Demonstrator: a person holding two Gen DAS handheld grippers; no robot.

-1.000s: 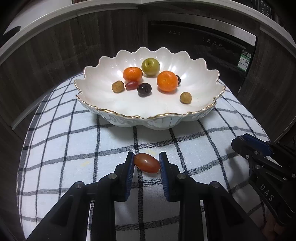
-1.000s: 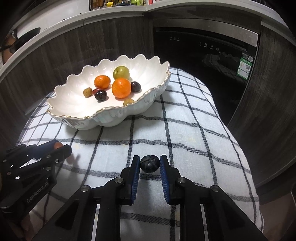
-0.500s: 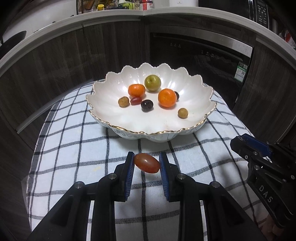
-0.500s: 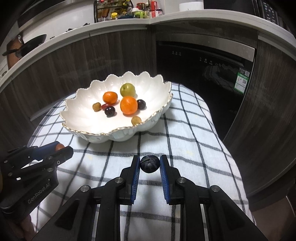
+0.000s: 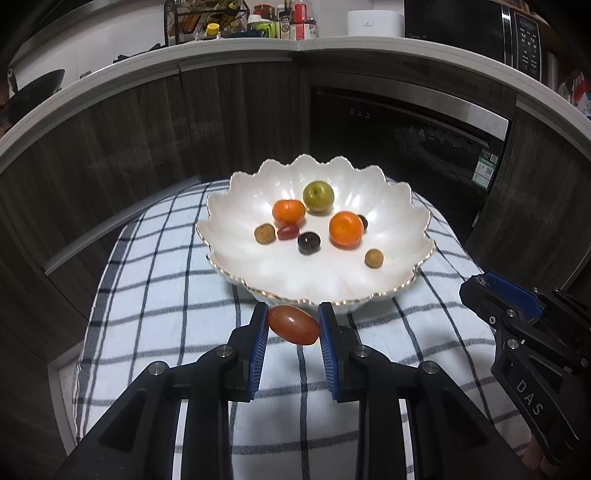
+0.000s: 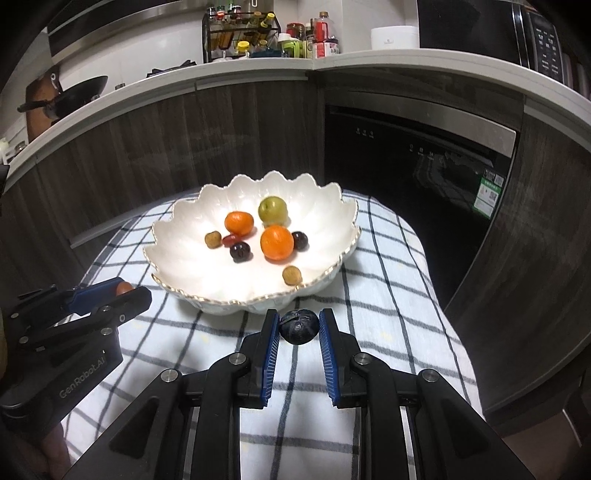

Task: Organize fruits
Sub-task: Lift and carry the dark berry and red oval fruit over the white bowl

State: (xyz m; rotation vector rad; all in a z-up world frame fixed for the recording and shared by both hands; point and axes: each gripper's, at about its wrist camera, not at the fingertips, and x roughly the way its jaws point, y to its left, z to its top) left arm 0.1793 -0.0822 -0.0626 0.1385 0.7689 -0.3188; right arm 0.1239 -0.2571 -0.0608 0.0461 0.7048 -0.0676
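- The left gripper (image 5: 293, 325) pinches a red oval tomato (image 5: 293, 325) between its blue pads; in the right wrist view its black side carries the white word "GenRobot.AI".
- The right gripper (image 6: 298, 326) pinches a small dark round fruit (image 6: 298, 326) between its blue pads; in the left wrist view the letters "DAS" can be read on its body.
- Both held fruits hang above the cloth, just in front of the white scalloped bowl (image 5: 236, 221) with a gold rim.
- Inside the bowl lie two oranges, (image 5: 289, 211) and (image 5: 345, 229), a green fruit (image 5: 318, 195), a red tomato (image 5: 288, 232), dark round fruits and two brownish ones.
- The bowl stands on a white cloth with dark check lines (image 5: 155, 280), which covers a rounded surface.
- Behind it are dark wood cabinet fronts under a white counter (image 6: 258, 68) — and a black built-in appliance (image 6: 417, 147) with a green sticker, its print too small to read.
- On the counter stand a rack of bottles (image 6: 240, 35), more jars, a white container and a black wok (image 6: 79, 92) — their labels are not readable.
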